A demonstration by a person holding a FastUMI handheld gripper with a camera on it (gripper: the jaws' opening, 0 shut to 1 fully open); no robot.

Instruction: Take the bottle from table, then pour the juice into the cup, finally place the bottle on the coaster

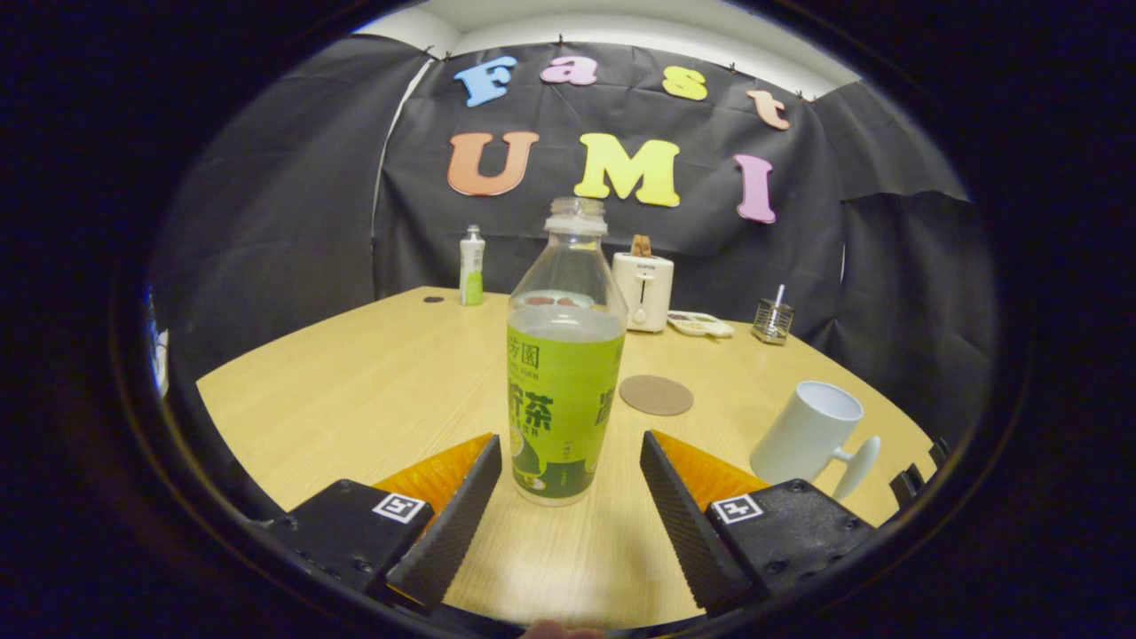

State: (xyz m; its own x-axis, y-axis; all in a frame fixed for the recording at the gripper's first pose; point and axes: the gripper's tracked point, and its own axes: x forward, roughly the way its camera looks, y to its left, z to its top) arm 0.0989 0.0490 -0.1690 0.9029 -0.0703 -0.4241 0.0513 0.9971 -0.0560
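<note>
While the tool (570, 461) gapes, ribbed fingers (461, 515) flank the uncapped clear plastic bottle (564, 373) without touching. A round cork coaster (656, 395) and glossy cup (809, 435) sit toward the wooden desk's (355, 399) right edge.

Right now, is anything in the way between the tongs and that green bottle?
Nothing visible. The tongs are open, and the bottle stands upright on the table just ahead, between their tips, with bare tabletop around its base. The coaster and cup sit off to its right.
</note>
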